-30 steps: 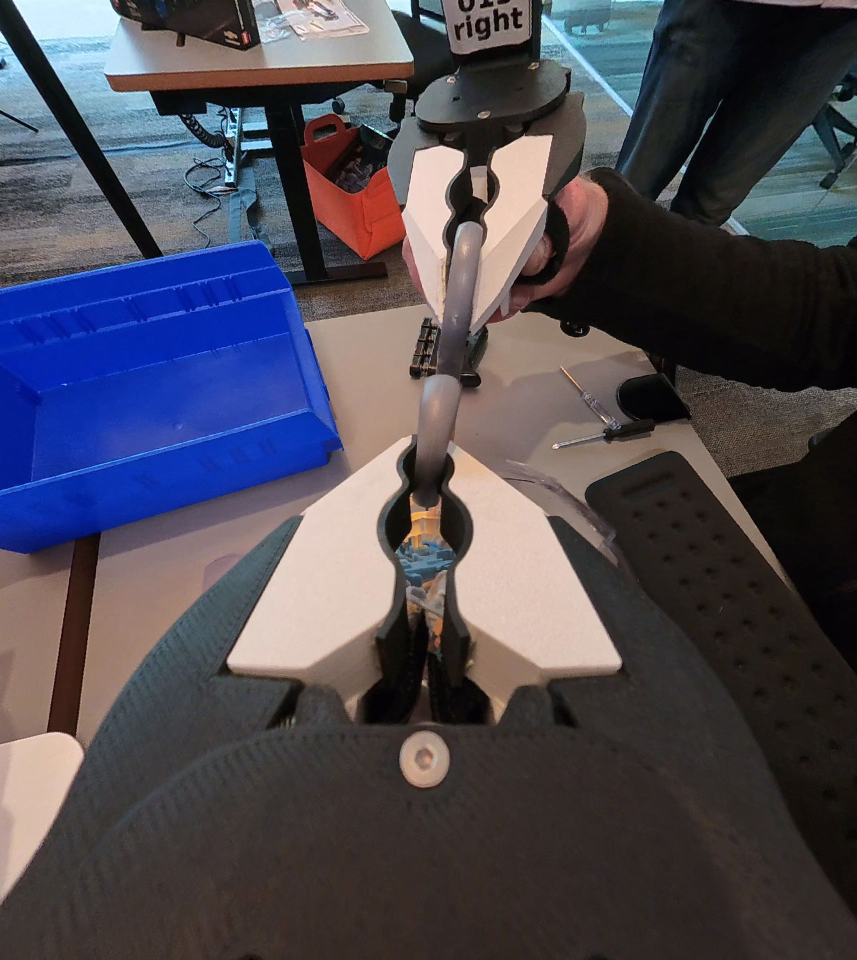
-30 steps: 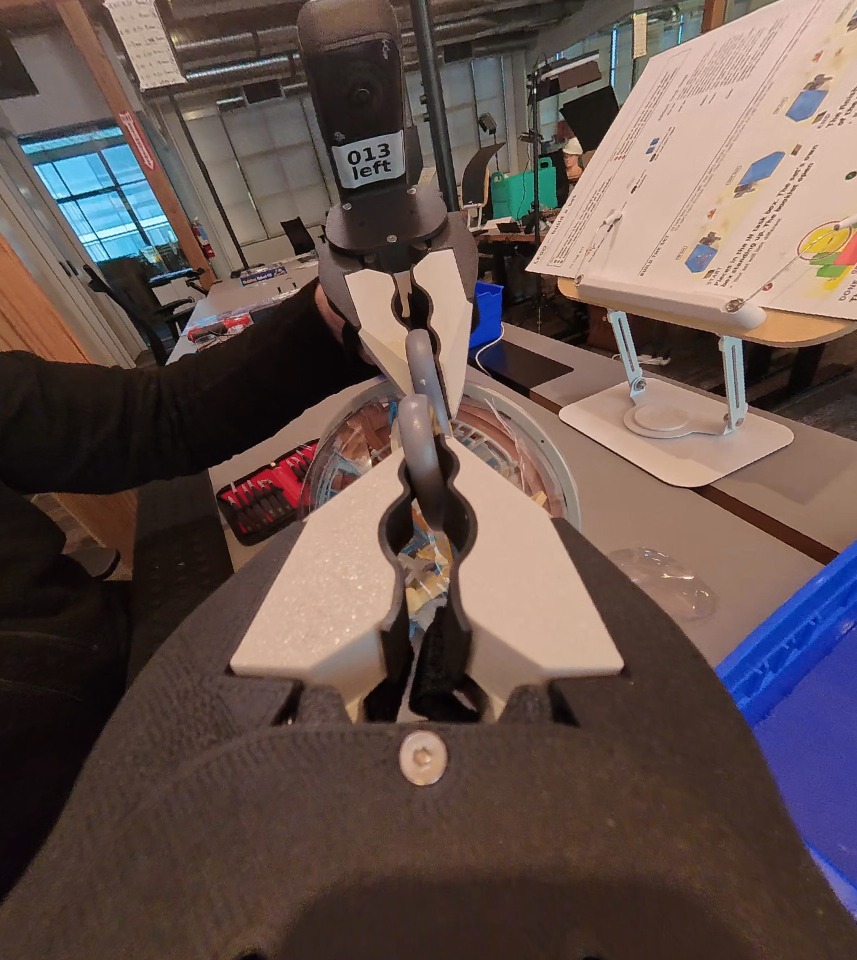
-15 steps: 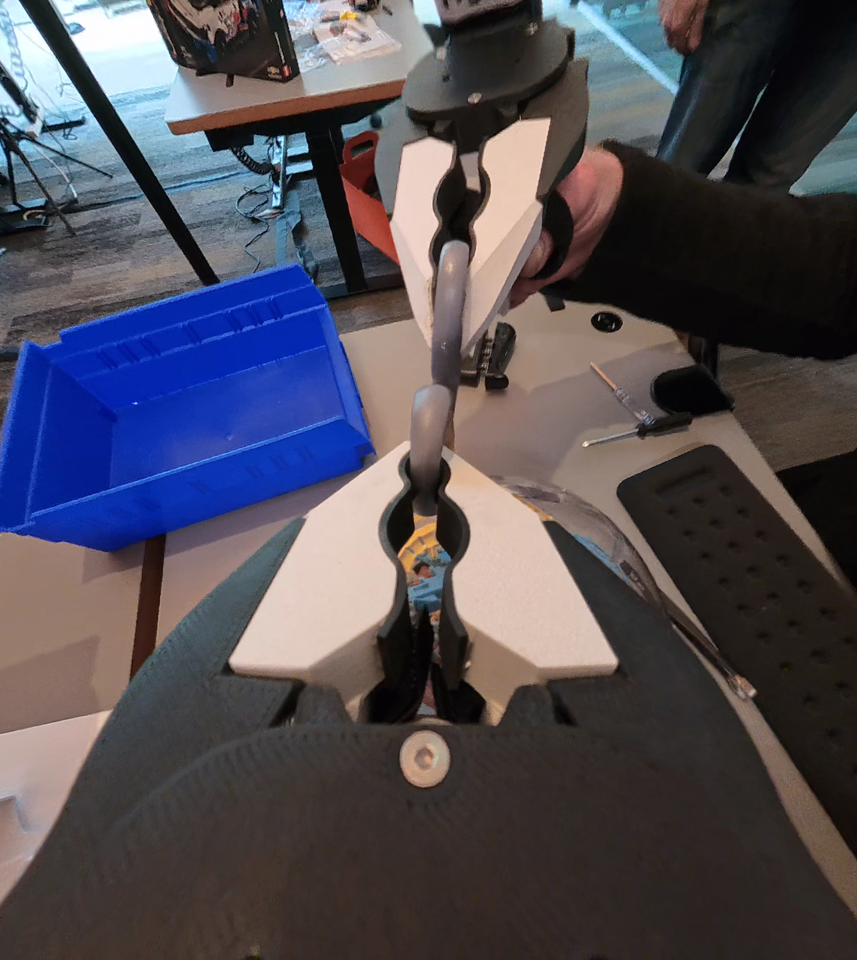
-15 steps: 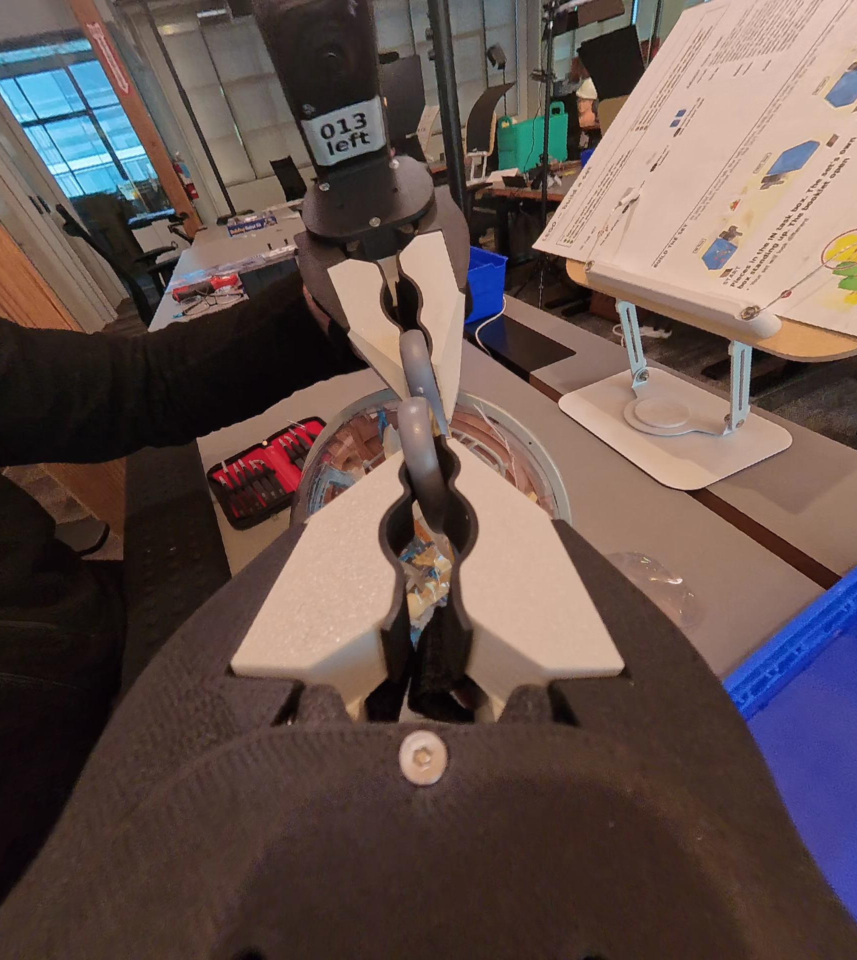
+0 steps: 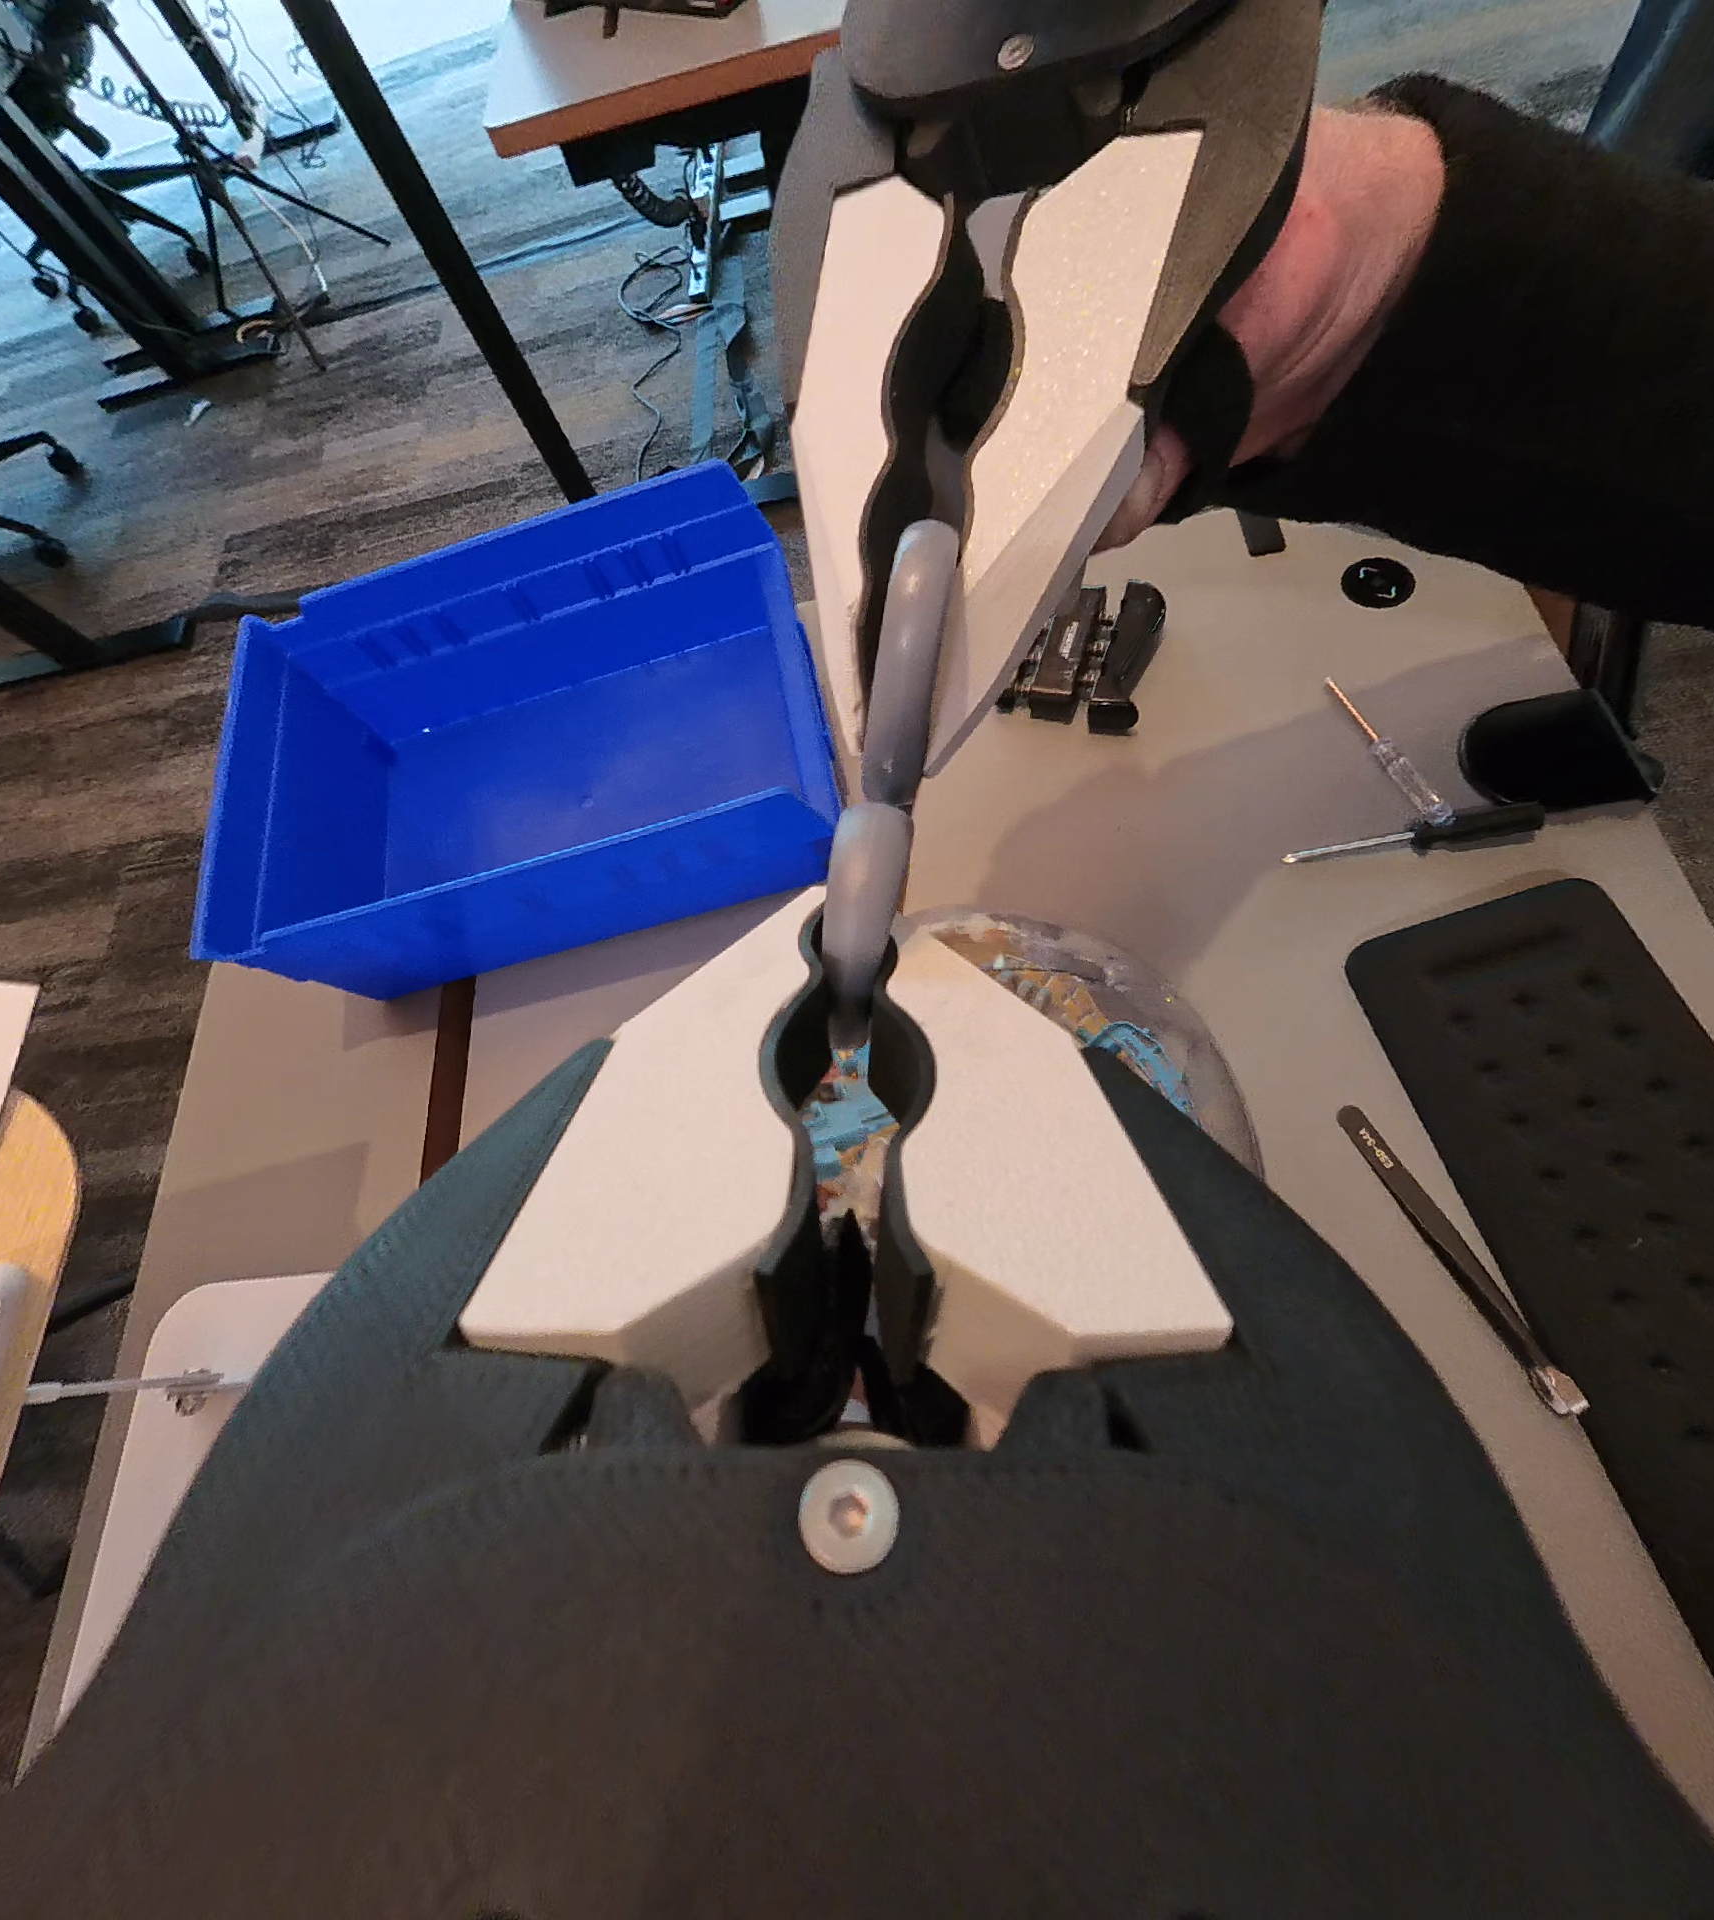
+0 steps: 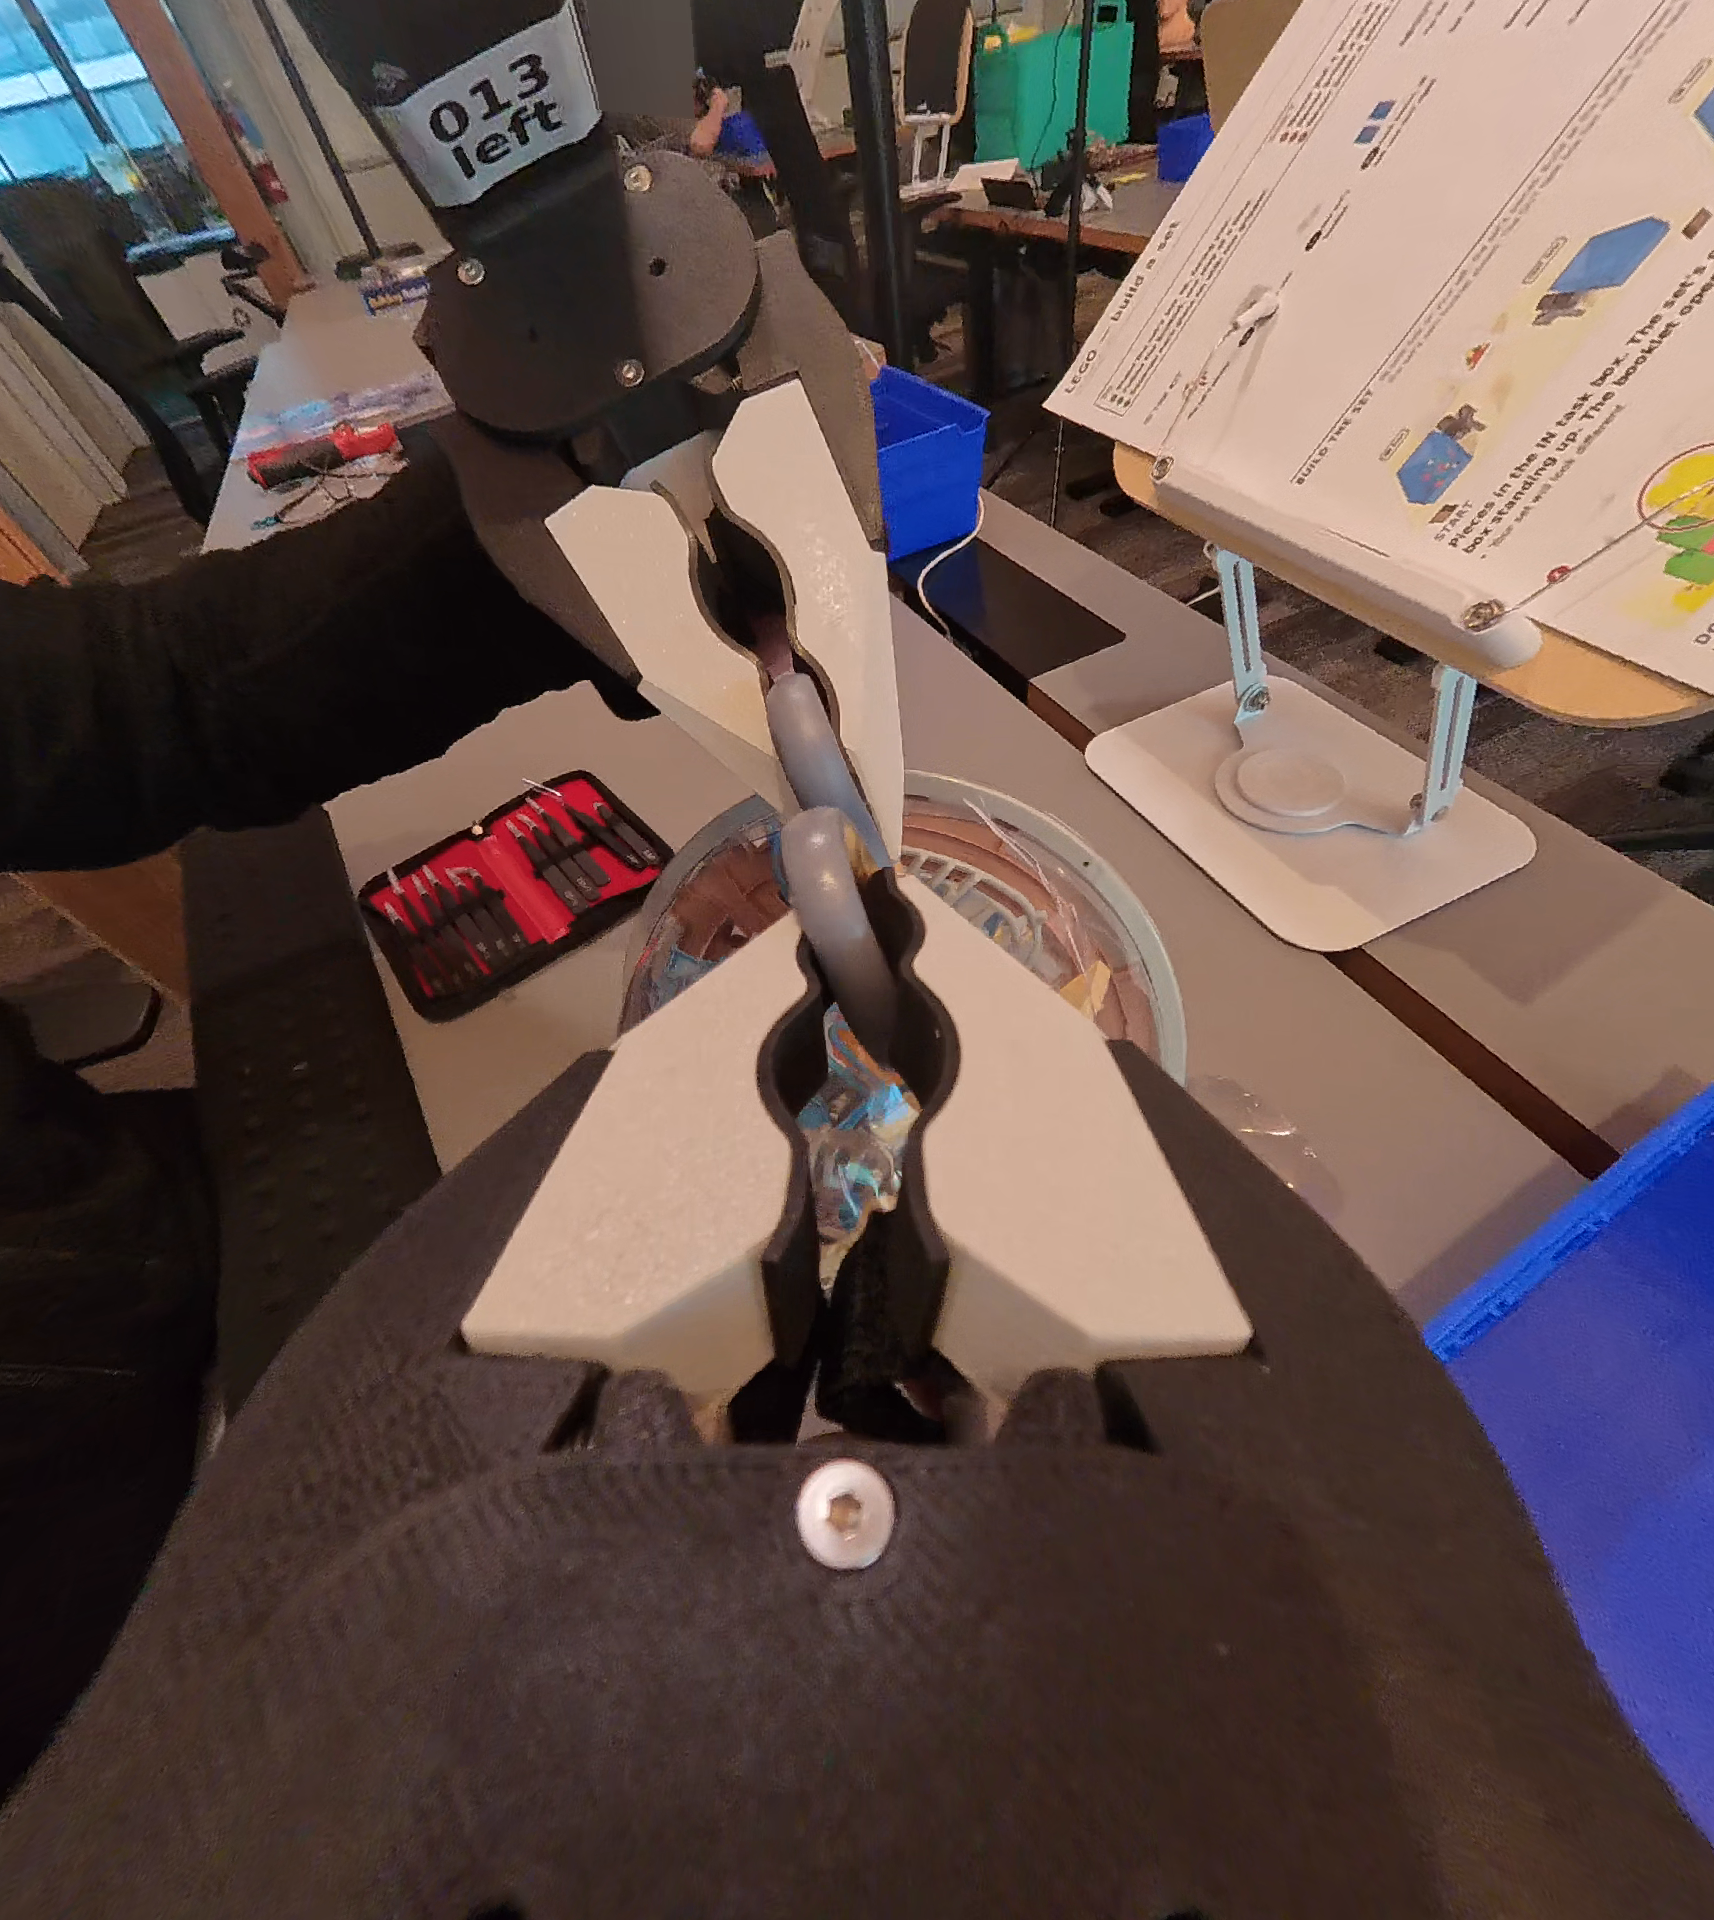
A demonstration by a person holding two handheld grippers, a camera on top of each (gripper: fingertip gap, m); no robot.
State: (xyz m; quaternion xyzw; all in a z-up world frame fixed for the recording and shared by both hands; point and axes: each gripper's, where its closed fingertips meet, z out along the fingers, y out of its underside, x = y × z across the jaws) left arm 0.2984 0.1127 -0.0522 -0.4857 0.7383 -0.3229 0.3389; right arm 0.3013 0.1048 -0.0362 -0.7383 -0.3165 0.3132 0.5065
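Left gripper [image 5: 848, 956] and right gripper [image 6: 858, 935] are each clamping narrow on one end of a grey curved piece [image 5: 894, 707], suspending it above a round clear container [image 6: 1092, 914]. Blue bin [image 5: 520, 748] is sitting nearby on the table [image 5: 1196, 831].

Two close wrist views, facing, sharing table [image 5: 1196, 831]

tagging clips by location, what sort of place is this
Probably an open-plan office or lab workshop: rows of desks and office chairs, carpet with loose cables, and a worktable holding a tweezer kit and blue bin.
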